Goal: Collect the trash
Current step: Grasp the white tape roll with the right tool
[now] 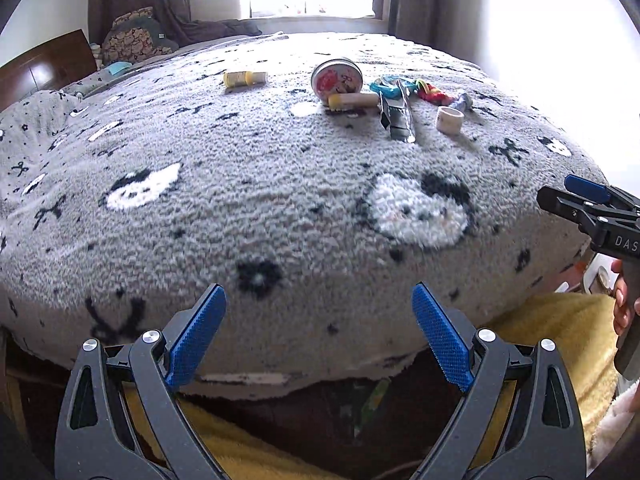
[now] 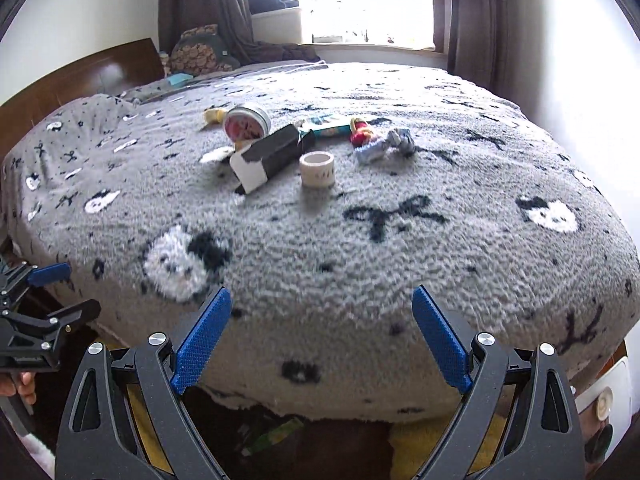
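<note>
Both hand-held grippers, left (image 1: 319, 336) and right (image 2: 322, 338), gape empty at the bed (image 1: 280, 200) edge. Trash lies mid-bed: tin (image 2: 247, 122), tape (image 2: 317, 168). Only the left view shows the yellow bottle (image 1: 244, 79) clearly.

Trash (image 2: 280, 148) clustered mid-bed: tin, box, tape, wrappers.

White letters "DAS", cut off by the frame edge, stand on the right gripper (image 1: 576, 196) at three o'clock; nothing else is legible.
</note>
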A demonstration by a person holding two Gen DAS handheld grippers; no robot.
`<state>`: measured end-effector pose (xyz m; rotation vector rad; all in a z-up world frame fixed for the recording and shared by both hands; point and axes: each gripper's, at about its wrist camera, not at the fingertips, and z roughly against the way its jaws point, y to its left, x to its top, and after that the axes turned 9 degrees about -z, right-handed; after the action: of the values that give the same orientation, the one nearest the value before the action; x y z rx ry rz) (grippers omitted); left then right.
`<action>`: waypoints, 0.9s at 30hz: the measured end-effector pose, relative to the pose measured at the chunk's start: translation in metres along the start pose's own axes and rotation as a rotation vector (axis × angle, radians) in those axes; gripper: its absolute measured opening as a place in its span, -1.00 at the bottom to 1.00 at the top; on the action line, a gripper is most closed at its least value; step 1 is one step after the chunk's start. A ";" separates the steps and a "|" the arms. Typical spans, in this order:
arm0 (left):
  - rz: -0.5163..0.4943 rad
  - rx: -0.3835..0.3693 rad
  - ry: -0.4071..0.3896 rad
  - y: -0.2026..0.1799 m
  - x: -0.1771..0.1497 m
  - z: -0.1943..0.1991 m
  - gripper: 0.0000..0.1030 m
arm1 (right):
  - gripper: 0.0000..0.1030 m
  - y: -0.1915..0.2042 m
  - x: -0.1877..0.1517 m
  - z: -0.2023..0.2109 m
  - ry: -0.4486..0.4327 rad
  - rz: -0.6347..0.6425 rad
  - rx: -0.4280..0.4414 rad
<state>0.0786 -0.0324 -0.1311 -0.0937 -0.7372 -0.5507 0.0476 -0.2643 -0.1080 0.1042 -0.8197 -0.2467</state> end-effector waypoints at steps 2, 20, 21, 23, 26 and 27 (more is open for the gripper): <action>-0.002 -0.003 -0.003 0.000 0.008 -0.005 0.73 | 0.79 0.002 0.010 -0.008 -0.006 0.004 -0.002; -0.041 -0.041 -0.007 -0.023 0.074 -0.050 0.73 | 0.01 0.010 0.085 -0.128 0.065 0.043 -0.050; -0.041 -0.041 -0.009 -0.024 0.078 -0.052 0.73 | -0.09 0.010 0.085 -0.127 0.063 0.045 -0.040; -0.043 -0.043 -0.013 -0.026 0.088 -0.057 0.73 | -0.33 0.009 0.086 -0.123 0.059 0.053 -0.023; -0.041 -0.055 -0.030 -0.028 0.105 -0.061 0.73 | -0.33 0.005 0.087 -0.112 0.044 0.066 -0.032; -0.036 -0.068 -0.037 -0.029 0.111 -0.064 0.73 | -0.33 0.001 0.087 -0.105 0.036 0.065 -0.033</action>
<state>0.1700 -0.1233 -0.1084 -0.1543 -0.7572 -0.6094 0.1814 -0.2860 -0.1176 0.0505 -0.7815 -0.1961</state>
